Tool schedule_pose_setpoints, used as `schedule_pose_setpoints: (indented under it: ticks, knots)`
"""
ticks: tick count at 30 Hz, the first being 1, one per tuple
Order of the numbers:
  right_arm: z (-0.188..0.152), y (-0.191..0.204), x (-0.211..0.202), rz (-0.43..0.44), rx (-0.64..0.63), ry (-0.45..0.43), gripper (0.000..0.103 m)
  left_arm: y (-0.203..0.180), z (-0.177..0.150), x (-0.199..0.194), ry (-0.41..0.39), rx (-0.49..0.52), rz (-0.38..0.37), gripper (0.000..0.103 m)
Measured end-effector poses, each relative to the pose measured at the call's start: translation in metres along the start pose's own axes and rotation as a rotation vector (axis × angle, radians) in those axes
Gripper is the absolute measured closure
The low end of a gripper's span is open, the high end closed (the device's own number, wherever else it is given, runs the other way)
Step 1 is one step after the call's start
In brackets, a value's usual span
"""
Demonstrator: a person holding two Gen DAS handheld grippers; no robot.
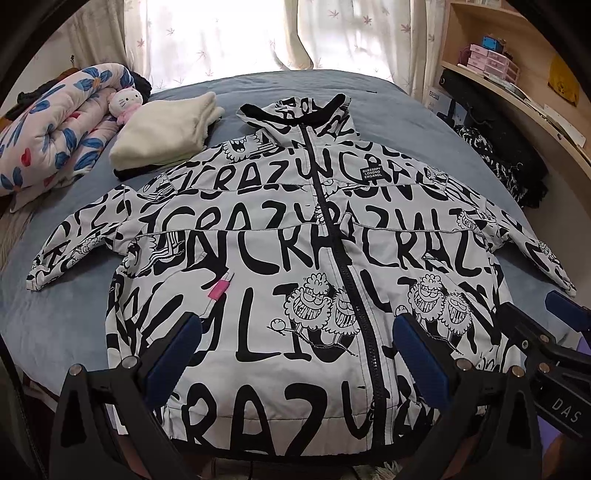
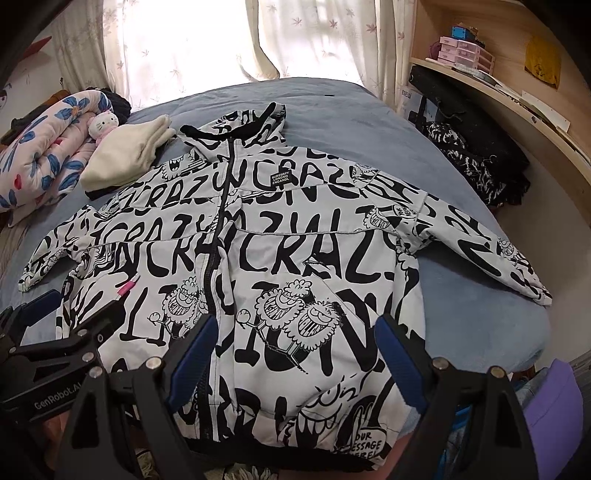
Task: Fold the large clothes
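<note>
- Jacket (image 1: 258, 229) lay flat on the bed (image 1: 74, 317), front up, zipped, both sleeves spread out to the sides, hood toward the curtains (image 1: 229, 33).
- Pink tag (image 1: 218, 288) sat on the jacket's front panel, on the left-gripper side of the zipper.
- Left gripper (image 1: 295, 343) hovered over the lower hem area, jaws wide, holding nothing.
- Right gripper (image 2: 295, 343) hovered just beside it over the same hem, jaws wide too, empty.
- Can't tell whether either gripper's fingertips touched the fabric.
- Folded cream garment (image 1: 162, 136) sat near the jacket's shoulder, with a plush cat (image 1: 125, 103) and a floral quilt (image 1: 55, 122) beyond it.
- Shelf (image 1: 517, 74) stood at the right edge of the bed, dark clothes (image 1: 491, 166) piled below it.
</note>
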State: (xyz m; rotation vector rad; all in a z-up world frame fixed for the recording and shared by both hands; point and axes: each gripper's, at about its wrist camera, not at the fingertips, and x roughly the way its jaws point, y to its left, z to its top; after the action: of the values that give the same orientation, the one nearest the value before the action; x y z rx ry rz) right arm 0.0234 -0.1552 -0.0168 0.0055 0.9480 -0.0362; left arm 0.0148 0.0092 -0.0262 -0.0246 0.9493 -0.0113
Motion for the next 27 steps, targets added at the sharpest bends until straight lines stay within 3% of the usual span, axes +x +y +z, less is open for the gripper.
schedule_pose_setpoints:
  ticks: [27]
  knots:
    - [0.0,0.013,0.004,0.009,-0.02,0.005,0.015,0.011,0.003,0.004,0.011,-0.017,0.011,0.0]
